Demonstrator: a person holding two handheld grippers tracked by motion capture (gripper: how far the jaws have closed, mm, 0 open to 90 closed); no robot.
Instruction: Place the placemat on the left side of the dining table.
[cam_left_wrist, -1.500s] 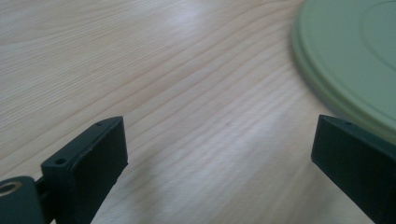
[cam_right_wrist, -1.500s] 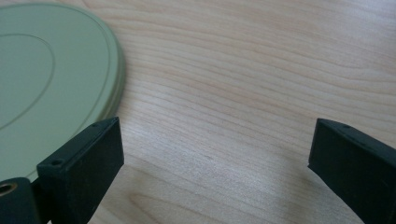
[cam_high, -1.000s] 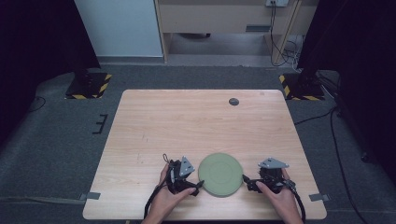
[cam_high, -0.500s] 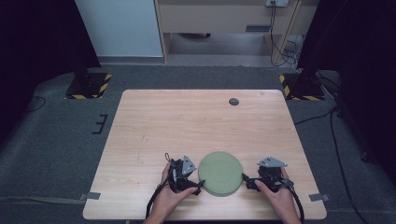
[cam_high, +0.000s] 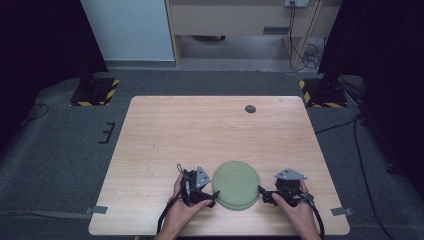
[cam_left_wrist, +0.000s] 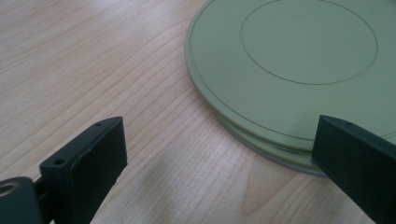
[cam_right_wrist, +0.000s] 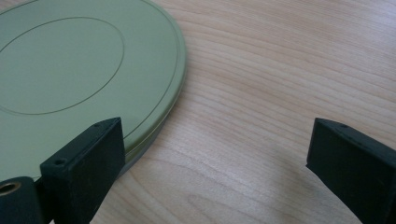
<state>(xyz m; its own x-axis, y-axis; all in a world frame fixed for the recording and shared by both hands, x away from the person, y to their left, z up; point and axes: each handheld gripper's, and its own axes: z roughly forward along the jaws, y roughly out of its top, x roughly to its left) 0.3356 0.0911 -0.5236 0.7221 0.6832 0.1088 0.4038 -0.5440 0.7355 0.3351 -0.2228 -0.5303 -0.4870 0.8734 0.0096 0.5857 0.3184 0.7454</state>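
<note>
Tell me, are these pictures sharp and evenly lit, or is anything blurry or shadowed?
High view: table evenly lit, dark at both sides. Left gripper view: green plate sharp, the left tongs softly blurred, faint shadow beneath. Right gripper view: soft shadows under the right tongs; no glare.

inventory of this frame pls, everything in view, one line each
green discs: looks like two stacked, olive green, near edge of the table between the grippers; the layered rim shows in the left gripper view
small round item: 1, dark grey, far side of the table, right of centre; too small to identify
table: 1, light wood
floor stands: 2, black with yellow-black hazard stripes, beyond the table's far corners
tape strips: 2, grey, on the carpet at the table's near corners
left gripper: 1, black, jaws open, at the discs' left edge
right gripper: 1, black, jaws open, at the discs' right edge
hands: 2, one holding each gripper
</note>
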